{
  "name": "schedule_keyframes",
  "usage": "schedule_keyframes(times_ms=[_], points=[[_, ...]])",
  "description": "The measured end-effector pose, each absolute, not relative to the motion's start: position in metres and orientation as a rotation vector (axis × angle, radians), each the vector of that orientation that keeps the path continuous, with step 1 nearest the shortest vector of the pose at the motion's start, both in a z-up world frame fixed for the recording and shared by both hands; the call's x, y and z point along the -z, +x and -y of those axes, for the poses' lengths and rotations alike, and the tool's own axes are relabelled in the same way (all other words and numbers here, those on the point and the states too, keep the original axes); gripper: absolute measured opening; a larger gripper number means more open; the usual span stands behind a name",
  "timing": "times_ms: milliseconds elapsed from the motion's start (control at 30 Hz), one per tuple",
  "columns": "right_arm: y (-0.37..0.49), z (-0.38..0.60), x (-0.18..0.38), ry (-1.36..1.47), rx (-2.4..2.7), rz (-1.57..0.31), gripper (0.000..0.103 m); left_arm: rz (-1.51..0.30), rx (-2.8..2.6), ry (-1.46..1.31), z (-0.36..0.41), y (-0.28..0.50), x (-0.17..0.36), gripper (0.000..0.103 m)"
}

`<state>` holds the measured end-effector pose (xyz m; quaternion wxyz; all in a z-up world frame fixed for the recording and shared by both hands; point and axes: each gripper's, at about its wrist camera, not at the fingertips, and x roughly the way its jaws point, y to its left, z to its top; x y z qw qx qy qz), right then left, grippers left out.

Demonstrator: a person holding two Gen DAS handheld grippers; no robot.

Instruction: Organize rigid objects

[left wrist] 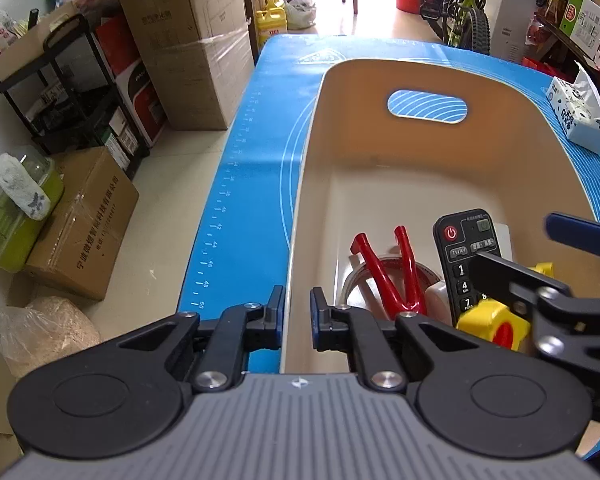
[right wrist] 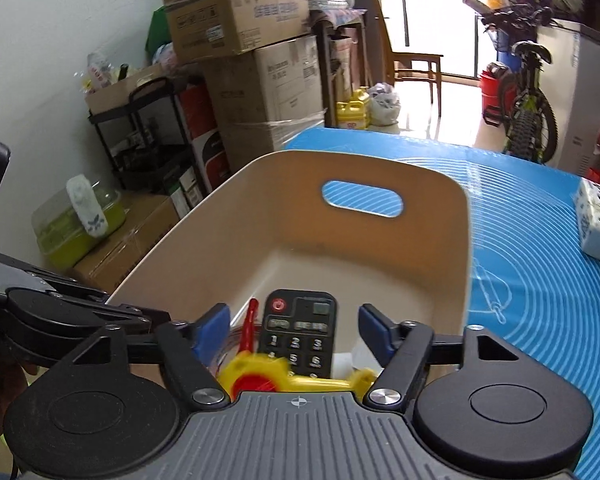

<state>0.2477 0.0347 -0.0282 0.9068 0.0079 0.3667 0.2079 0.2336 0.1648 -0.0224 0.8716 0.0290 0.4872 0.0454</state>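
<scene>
Cream-beige all over the bin (left wrist: 380,152), paler on its floor, mid-frame in both views. Bright blue with thin white curved lines and a white ruler scale along the left edge for the mat (left wrist: 252,184). Glossy red on the clamp (left wrist: 384,276) low in the bin; black with a red power button and white numerals on the remote (left wrist: 462,260); yellow with a red centre on the toy (left wrist: 494,322) at lower right. White with dark speckled print on the tissue pack (left wrist: 576,114), far right. Black with blue pads on the left gripper (left wrist: 296,316) and right gripper (right wrist: 292,330), grey ribbed below.
</scene>
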Motion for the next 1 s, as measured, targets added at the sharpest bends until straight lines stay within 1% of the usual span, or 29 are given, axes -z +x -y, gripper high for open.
schedule_keyframes(times_ms=[33,100,133,167,200,233,433,567,1000], points=[[0.245,-0.032,0.027,0.019,-0.426,-0.748,0.083,-1.011,-0.092,0.058,-0.164,0.233,0.021,0.026],[0.240,-0.028,0.024,0.014,-0.417,-0.732,0.088,-0.992,-0.084,0.047,-0.162,0.229,0.015,0.047],[0.238,-0.026,0.022,0.011,-0.410,-0.726,0.092,-0.980,-0.086,0.050,-0.161,0.227,0.011,0.052],[0.236,-0.025,0.019,0.011,-0.405,-0.721,0.094,-0.966,-0.092,0.056,-0.158,0.224,0.007,0.061],[0.233,-0.023,0.017,0.015,-0.405,-0.714,0.096,-0.950,-0.097,0.061,-0.156,0.222,0.003,0.068],[0.231,-0.020,0.015,0.016,-0.405,-0.710,0.096,-0.936,-0.101,0.063,-0.155,0.219,-0.001,0.070],[0.213,-0.006,-0.002,0.003,-0.378,-0.675,0.100,-0.880,-0.116,0.060,-0.146,0.204,-0.027,0.072],[0.201,0.016,-0.014,0.026,-0.352,-0.667,0.100,-0.854,-0.120,0.076,-0.138,0.187,-0.040,0.074],[0.132,0.071,-0.051,-0.006,-0.287,-0.634,0.100,-0.799,-0.089,0.110,-0.088,0.119,-0.076,0.075]])
